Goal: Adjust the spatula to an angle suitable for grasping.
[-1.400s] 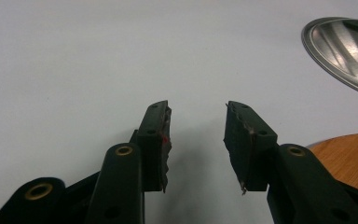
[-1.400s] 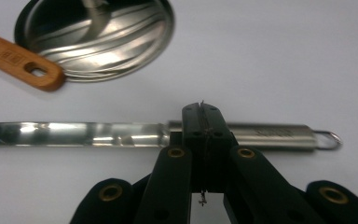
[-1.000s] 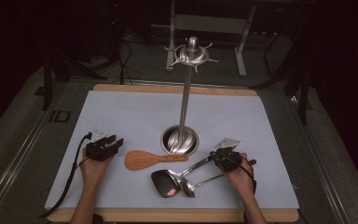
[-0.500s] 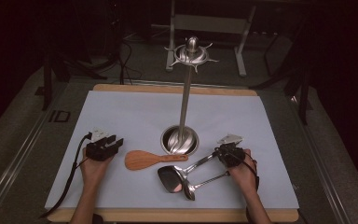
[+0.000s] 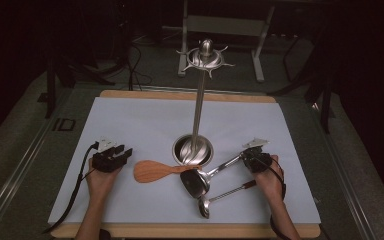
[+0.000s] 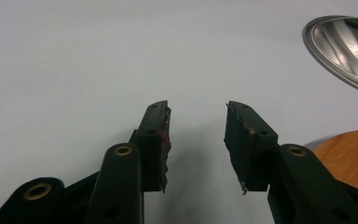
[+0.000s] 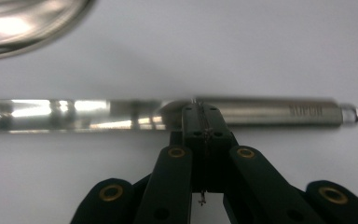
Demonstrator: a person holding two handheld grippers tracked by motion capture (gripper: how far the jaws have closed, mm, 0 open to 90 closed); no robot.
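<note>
Ladle [image 5: 196, 181] shifted rightward on white sheet [image 5: 130, 120]

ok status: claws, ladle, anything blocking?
Left claw open, idle on the mat. Right claw shut on ladle handle. Wooden spatula touches ladle bowl; second utensil beside it.

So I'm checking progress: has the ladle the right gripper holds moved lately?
Yes. The ladle has shifted right, its bowl now nearer the stand's base, gripped by the right gripper.
</note>
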